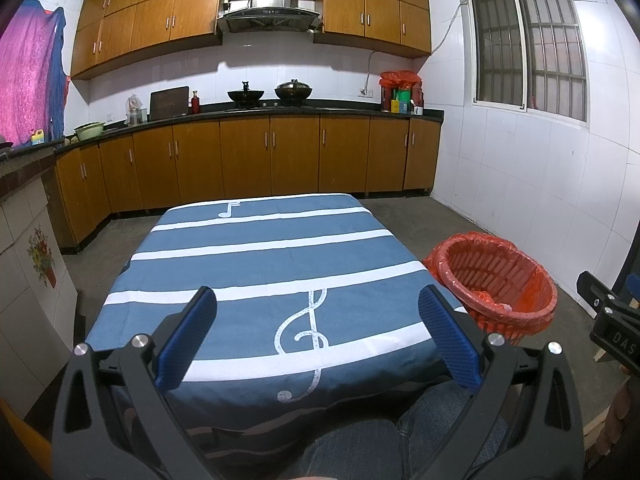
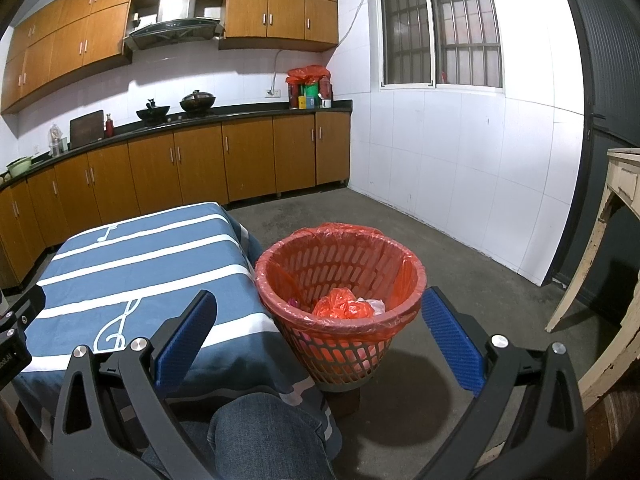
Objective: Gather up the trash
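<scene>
Left wrist view: the left gripper (image 1: 318,312) hangs over the near end of a table (image 1: 256,248) draped in a blue cloth with white stripes, musical notes and a treble clef; its blue-padded jaws stand wide apart with nothing between them. A red slatted trash basket (image 1: 496,276) lined with a red plastic bag stands just beside the table's right edge, its mouth facing up and tilted toward the camera. Crumpled red and pale trash (image 1: 494,300) lies at its bottom. Further right of the basket appears part of the right gripper (image 1: 612,316), bearing white letters that read "DAS", the rest cut off. Right wrist view: the right gripper (image 2: 318,312) is likewise spread wide and empty, framing the basket (image 2: 340,276), which stands upright on the concrete floor (image 2: 460,248) against the table's (image 2: 132,264) corner. The trash (image 2: 346,306), a bunched red bag with white scraps, rests inside the basket; no long axis can be told.
</scene>
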A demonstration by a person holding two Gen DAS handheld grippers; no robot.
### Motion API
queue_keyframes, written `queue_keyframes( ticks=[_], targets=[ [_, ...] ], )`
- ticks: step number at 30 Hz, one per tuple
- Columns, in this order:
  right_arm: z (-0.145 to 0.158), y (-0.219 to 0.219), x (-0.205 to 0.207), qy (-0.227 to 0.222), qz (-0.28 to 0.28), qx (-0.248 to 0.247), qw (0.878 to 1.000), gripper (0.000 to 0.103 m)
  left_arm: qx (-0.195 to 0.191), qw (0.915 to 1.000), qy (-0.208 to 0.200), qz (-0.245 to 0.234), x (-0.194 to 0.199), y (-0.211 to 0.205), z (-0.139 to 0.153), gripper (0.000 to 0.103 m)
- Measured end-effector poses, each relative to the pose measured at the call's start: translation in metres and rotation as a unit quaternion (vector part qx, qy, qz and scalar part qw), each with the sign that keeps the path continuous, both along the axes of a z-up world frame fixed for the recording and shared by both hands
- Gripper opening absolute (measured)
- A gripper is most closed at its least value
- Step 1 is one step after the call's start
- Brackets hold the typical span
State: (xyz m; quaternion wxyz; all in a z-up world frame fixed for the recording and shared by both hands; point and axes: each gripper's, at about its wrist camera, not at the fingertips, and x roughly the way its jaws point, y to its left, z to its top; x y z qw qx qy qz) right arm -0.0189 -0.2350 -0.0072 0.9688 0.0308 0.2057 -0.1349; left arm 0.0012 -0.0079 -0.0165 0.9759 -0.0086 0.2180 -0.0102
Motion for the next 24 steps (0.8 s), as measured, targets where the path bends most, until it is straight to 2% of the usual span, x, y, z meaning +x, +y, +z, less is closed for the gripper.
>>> queue_keyframes(
  ticks=[10, 24],
  targets=[
    [0.0004, -0.0006, -0.0013, 0.001, 0.000, 0.000, 1.000, 0.101, 0.000, 1.0000, 0.007, 0.000, 0.0015, -0.0005, -0.0088, 0.099],
    [0.0002, -0.0012, -0.0027, 0.002, 0.000, 0.000, 1.000, 0.101, 0.001, 1.0000, 0.006, -0.003, 0.0039, 0.0004, -0.0060, 0.099]
  ],
)
